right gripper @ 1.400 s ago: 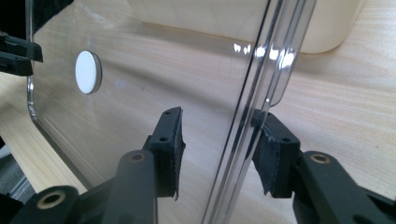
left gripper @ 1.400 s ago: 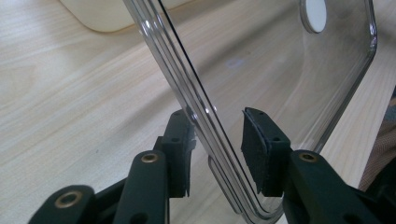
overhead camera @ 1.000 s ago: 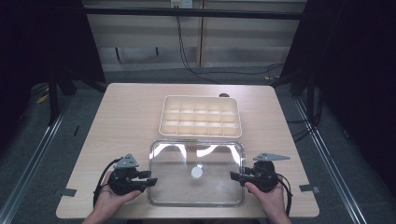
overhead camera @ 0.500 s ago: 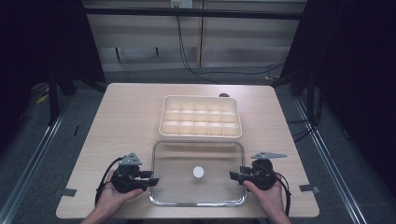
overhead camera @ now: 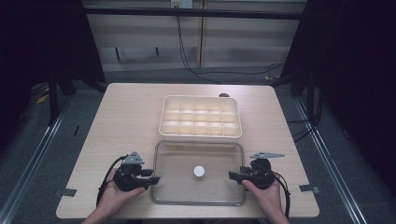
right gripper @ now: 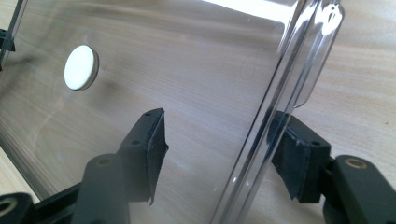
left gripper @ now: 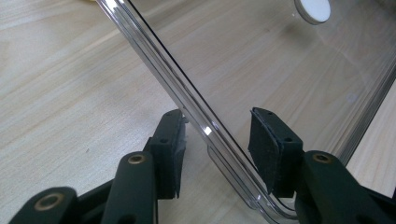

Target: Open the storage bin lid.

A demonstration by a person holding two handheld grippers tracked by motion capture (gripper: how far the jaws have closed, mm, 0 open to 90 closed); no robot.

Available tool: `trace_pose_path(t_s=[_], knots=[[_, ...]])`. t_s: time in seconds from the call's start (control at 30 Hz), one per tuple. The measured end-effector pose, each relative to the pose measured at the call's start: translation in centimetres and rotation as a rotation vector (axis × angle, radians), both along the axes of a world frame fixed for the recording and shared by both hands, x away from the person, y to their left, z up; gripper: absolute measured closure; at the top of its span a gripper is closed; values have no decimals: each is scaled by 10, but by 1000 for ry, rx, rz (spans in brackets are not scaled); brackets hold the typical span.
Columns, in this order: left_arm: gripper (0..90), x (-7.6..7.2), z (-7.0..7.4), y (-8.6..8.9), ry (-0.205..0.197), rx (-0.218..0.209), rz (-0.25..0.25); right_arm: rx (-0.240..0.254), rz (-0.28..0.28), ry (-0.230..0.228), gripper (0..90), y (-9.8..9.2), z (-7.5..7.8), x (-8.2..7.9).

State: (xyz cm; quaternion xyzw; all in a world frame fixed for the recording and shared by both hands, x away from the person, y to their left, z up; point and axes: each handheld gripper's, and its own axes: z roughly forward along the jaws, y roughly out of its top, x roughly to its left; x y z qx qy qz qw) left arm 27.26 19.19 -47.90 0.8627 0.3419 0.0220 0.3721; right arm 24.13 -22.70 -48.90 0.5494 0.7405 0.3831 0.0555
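The clear lid (overhead camera: 198,172) is lying flat on the table (overhead camera: 121,121), between the 2 hand-held grippers. The left hand-held gripper (overhead camera: 153,179) is straddling the lid's left rim; its jaws have just been opening, and the pads (left gripper: 266,149) are standing apart from the rim running between them. The right hand-held gripper (overhead camera: 231,175) is straddling the opposite rim, its jaws likewise just opening, with the pads (right gripper: 156,149) clear of the plastic. A white knob (overhead camera: 199,171) is sitting midway between both hand-held grippers. The compartment tray (overhead camera: 201,116) is resting beyond them, just past the lid's far edge.
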Motion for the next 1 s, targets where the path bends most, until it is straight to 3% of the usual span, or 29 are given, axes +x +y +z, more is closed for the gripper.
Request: trace_pose_path(t_s=[0.1,0.27,0.43,0.7,0.77,0.83,1.0], knots=[[555,2,-2,0,13,-11,3,3,5,-5,380,-1,-2,1],[538,5,-4,-2,28,-8,-1,-33,0,-7,332,2,-5,3],[537,9,-7,-2,56,-27,-3,-33,-17,-9,325,2,-6,3],[490,10,-11,-2,91,-22,-12,-37,-36,-12,316,-1,-7,4],[481,9,-10,-2,56,-3,10,-49,-42,-16,311,-2,-6,4],[482,9,-9,-2,67,-23,3,-47,-41,-24,315,-4,-6,4],[459,9,-9,-2,49,-34,-6,-6,-37,-76,314,-7,-1,3]])
